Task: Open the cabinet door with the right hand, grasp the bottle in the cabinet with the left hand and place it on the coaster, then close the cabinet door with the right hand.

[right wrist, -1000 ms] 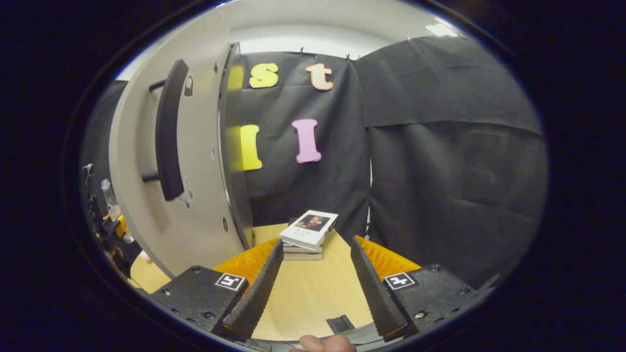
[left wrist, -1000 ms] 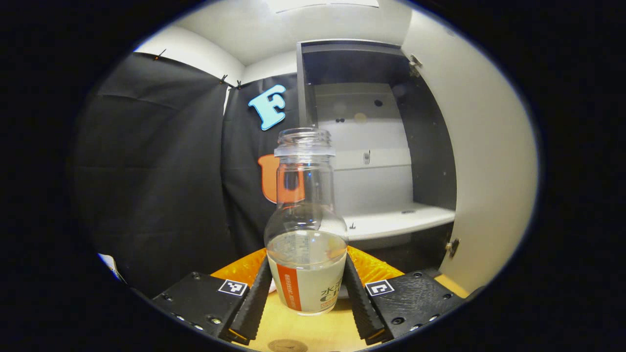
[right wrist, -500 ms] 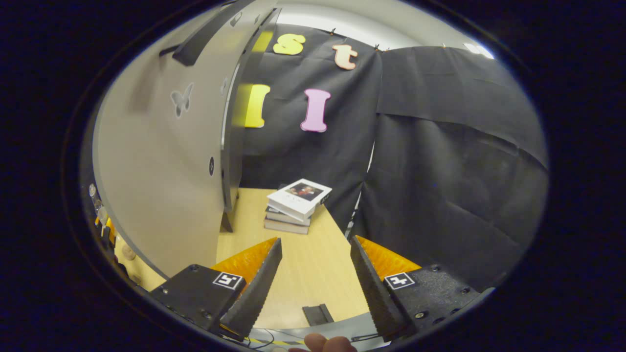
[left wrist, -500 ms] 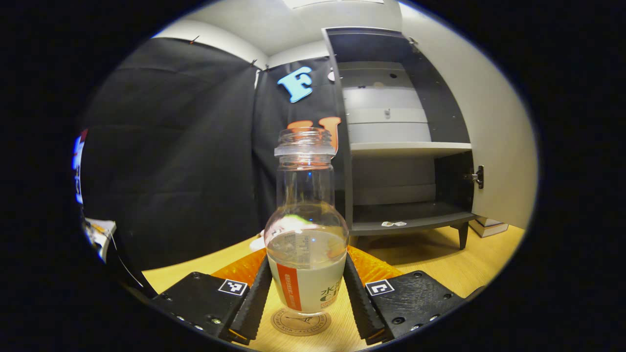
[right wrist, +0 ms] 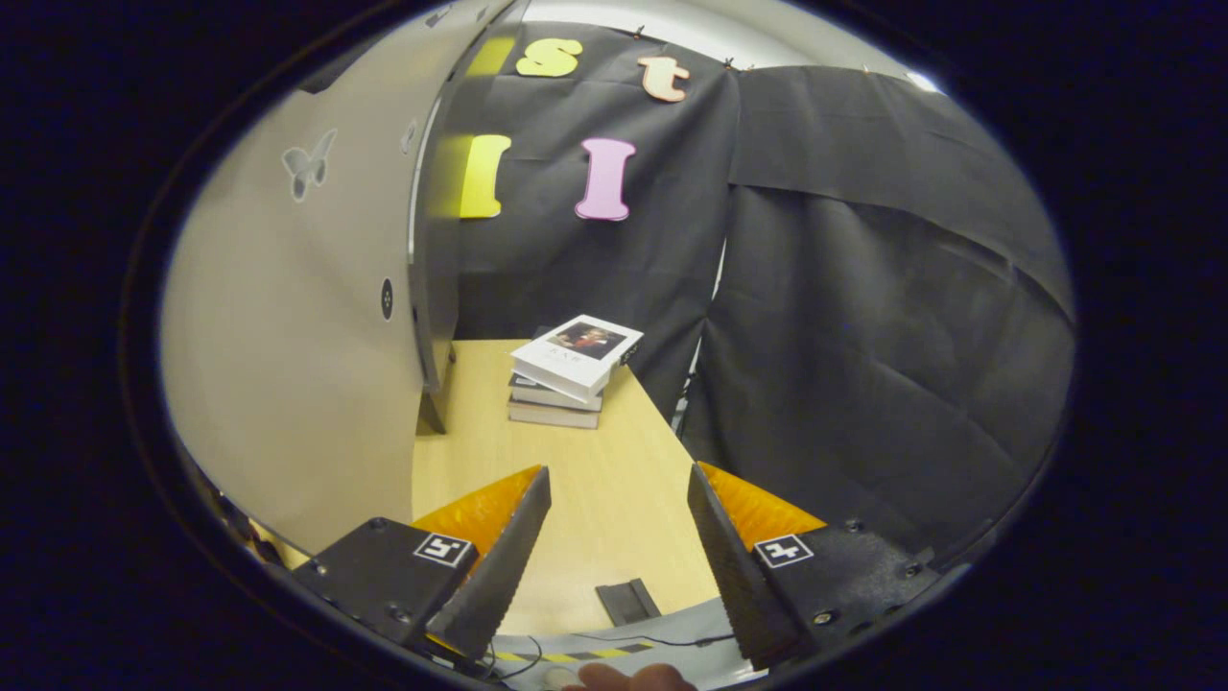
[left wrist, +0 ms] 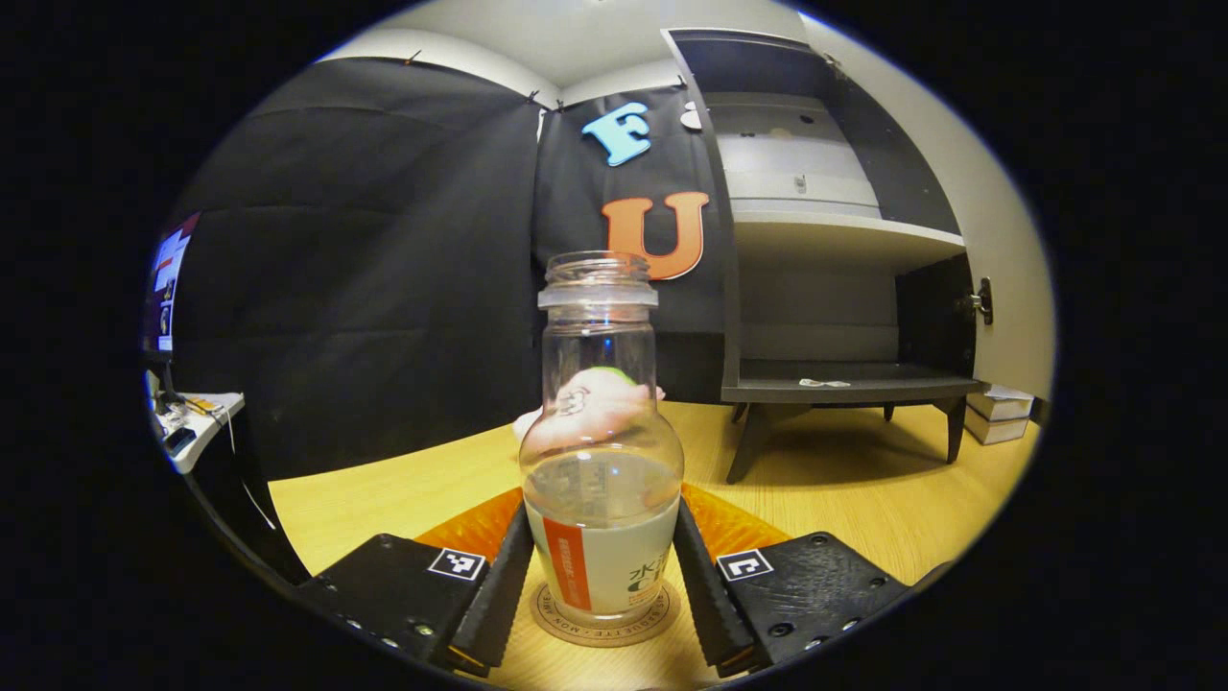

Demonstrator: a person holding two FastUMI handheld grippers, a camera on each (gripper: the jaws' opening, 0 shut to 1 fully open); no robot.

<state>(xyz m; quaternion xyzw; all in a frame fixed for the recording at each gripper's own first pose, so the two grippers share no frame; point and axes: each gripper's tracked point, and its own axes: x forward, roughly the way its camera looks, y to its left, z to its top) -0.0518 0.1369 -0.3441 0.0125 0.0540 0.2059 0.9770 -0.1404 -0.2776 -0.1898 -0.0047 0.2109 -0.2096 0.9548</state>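
Note:
In the left gripper view a clear, capless bottle point(left wrist: 600, 480) with a white and orange label stands upright between my fingers, over a round brown coaster point(left wrist: 604, 619) on the wooden table. My left gripper point(left wrist: 602, 585) is shut on the bottle's lower body. Whether the bottle's base touches the coaster I cannot tell. The cabinet point(left wrist: 825, 288) stands at the right with its door point(left wrist: 1003, 269) swung open and its shelves bare. In the right gripper view my right gripper point(right wrist: 614, 566) is open with nothing between its fingers, low over the table, and the open cabinet door point(right wrist: 297, 326) rises at the left.
A stack of books point(right wrist: 571, 369) lies on the table point(right wrist: 595, 518) beyond the right gripper, next to the cabinet's side. A small black block point(right wrist: 628, 602) sits near the table's front edge. A pale rounded object point(left wrist: 590, 403) shows through the bottle, behind it. Black cloth walls close in both sides.
My left gripper has come down with the bottle from cabinet height to just over the coaster. My right gripper has sunk lower beside the open door and stayed open.

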